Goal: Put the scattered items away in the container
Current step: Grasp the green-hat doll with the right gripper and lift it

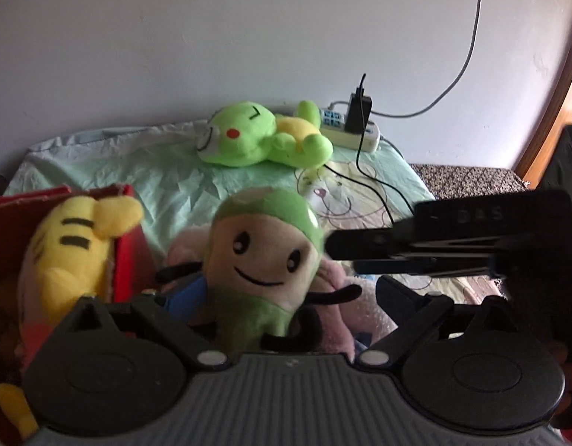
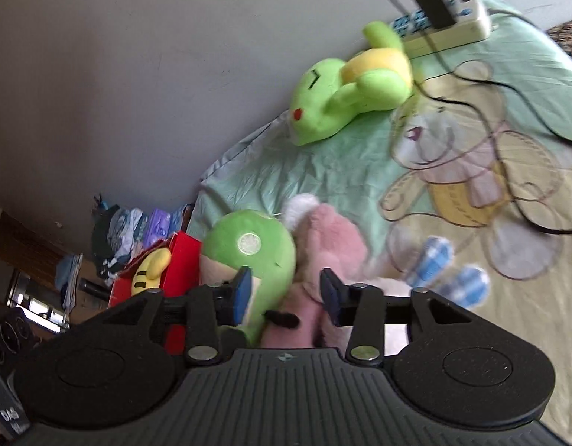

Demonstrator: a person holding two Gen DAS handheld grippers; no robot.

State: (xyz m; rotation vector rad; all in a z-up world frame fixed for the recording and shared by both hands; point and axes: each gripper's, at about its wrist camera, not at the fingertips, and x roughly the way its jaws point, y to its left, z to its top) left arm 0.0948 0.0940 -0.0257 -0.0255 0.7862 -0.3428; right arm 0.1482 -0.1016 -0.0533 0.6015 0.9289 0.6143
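In the left wrist view, the left claw point(image 1: 286, 291) is seen released, its two fingers spread wide. A smiling plush doll with a green cap point(image 1: 260, 252) stands upright between them, and no pad is seen pressing on it. A pink plush toy point(image 1: 334, 297) lies just behind and to the right of the doll. The red cardboard box point(image 1: 126, 245) sits at the left on the bed point(image 1: 100, 171), just beside the doll, and a yellow striped plush point(image 1: 74, 245) is already lodged in it, leaning over the box wall. The right claw point(image 1: 341, 256) reaches in from the right edge, its tips at the side of the doll's head. Farther back, near the wall, a bright green plush frog point(image 1: 263, 133) lies on its side, with a power strip point(image 1: 356, 130) just behind it.

In the right wrist view, the right claw point(image 2: 286, 293) is set partly apart, with the doll's green cap point(image 2: 249, 245) and the pink plush toy point(image 2: 330, 238) between its blue pads. Whether the pads press on either toy cannot be told. The red cardboard box point(image 2: 182, 256) is seen to the left of the doll, the yellow striped plush point(image 2: 152, 267) inside. The bright green plush frog point(image 2: 341, 89) and the power strip point(image 2: 445, 26) lie well apart, at the far end of the bed point(image 2: 323, 171). A pile of clothes point(image 2: 137, 230) is stacked against the wall beyond the box.
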